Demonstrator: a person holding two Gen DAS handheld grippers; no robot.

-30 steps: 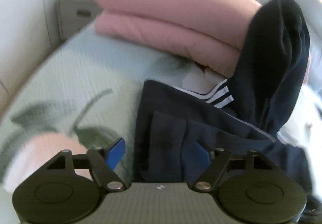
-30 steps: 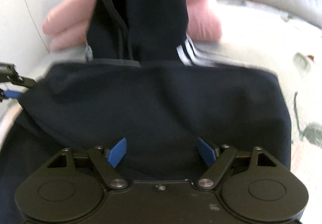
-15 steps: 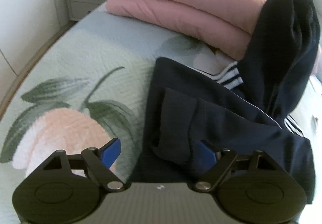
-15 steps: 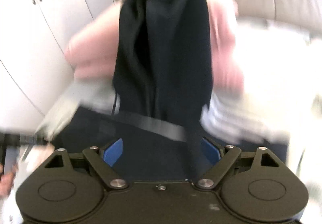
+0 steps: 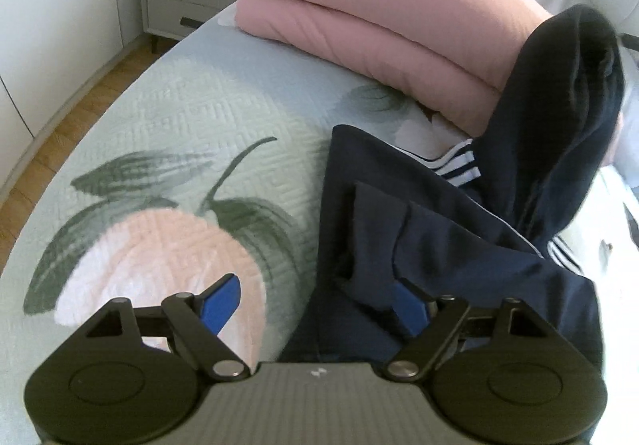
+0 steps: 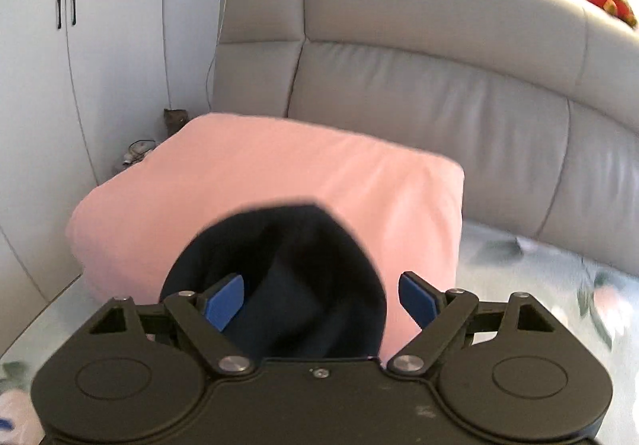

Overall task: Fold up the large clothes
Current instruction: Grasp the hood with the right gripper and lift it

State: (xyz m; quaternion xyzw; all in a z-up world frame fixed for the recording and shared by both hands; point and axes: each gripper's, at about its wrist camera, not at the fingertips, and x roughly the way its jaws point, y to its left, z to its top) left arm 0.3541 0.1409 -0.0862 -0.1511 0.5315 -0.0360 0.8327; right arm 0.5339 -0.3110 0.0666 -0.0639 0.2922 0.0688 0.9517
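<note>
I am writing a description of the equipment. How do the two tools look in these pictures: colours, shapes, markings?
Both look alike. The left tool and the right tool each have two blue fingers on black linkage arms with silver pivot pins, above two round black housings. The left tool's centre plate is grey and ribbed with a small white mark; the right tool's is black with one screw. No cables or sleeves show.

The right gripper (image 6: 321, 297) is rising toward the grey padded headboard (image 6: 439, 85), leaving the navy hooded sweatshirt's (striped-sleeve) body (image 5: 439, 245) below view.
</note>
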